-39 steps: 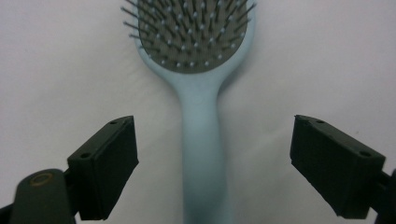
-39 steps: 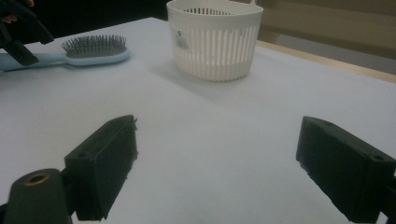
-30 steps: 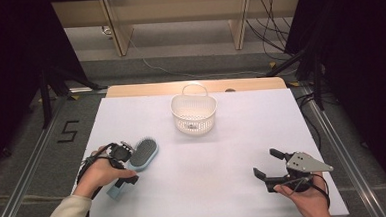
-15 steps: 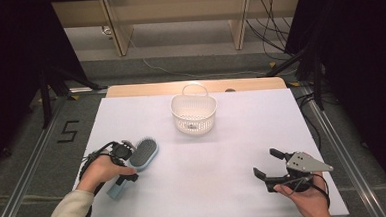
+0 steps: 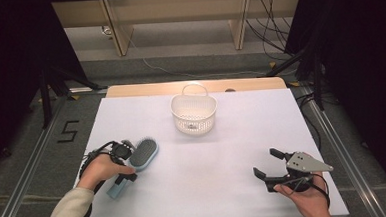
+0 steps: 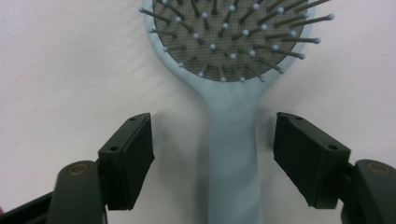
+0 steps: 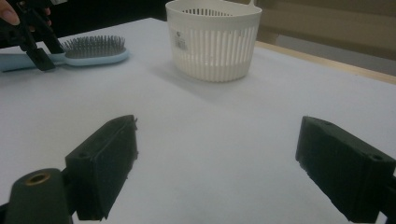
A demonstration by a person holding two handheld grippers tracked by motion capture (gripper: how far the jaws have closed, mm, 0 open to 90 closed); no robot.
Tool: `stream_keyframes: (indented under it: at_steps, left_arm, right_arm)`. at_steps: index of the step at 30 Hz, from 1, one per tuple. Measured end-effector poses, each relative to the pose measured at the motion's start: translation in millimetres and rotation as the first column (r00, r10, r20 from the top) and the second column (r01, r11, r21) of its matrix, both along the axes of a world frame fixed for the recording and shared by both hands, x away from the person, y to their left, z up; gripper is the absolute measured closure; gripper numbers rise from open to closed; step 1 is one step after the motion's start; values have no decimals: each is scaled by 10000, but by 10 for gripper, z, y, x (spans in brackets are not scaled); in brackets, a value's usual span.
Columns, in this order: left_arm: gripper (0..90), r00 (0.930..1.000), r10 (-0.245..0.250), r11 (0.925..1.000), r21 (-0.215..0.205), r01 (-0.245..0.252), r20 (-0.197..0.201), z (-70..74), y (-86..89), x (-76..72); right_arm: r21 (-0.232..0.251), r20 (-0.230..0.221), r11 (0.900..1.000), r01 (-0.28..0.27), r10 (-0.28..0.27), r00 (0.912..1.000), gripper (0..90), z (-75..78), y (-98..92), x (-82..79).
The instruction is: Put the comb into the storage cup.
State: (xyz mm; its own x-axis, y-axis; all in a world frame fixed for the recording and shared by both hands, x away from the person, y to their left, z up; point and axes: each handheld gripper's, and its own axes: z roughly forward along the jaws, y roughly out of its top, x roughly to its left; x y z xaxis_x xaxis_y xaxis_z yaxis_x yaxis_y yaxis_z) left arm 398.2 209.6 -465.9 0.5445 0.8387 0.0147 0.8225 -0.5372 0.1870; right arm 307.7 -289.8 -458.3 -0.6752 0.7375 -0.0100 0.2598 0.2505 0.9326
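so the white table (image 5: 225, 187) takes up most of what's in front of me, with a pale wooden strip along its far edge. Next biggest thing is the white slatted basket (image 5: 194, 114) with its loop handle, sitting near the far edge about in the middle, well apart from both my hands. Then there's the light blue hairbrush (image 5: 134, 164), lying flat on the near left part of the table, bristles up, head pointing toward the basket side and handle coming back toward me. My left gripper (image 5: 125, 164) is down over the handle, and in the left gripper view the handle (image 6: 233, 158) runs straight up between the two black jaws with a clear gap of table showing on each side, so the jaws have just been closing in on it but the pads aren't pressing on it yet, nothing grasped. My right gripper (image 5: 268, 165) is over at the near right of the table, well apart from the brush, jaws spread wide with only bare table between them, and from its view I can see the basket (image 7: 212, 39) and the brush (image 7: 88, 51) way off to the left
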Motion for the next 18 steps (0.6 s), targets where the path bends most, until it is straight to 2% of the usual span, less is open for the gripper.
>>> stream_keyframes:
  at_steps: [10,18]
  left_arm:
    - [365,9997,-57,10000,-77,55,-224,-3,-14,25]
    - [398,9996,178,9997,-192,-182,-224,0,-19,50]
  right_arm:
    - [-7,30,10000,1,-1,10000,133,0,-1,1]
    - [-3,24,10000,1,-1,10000,133,1,-1,1]
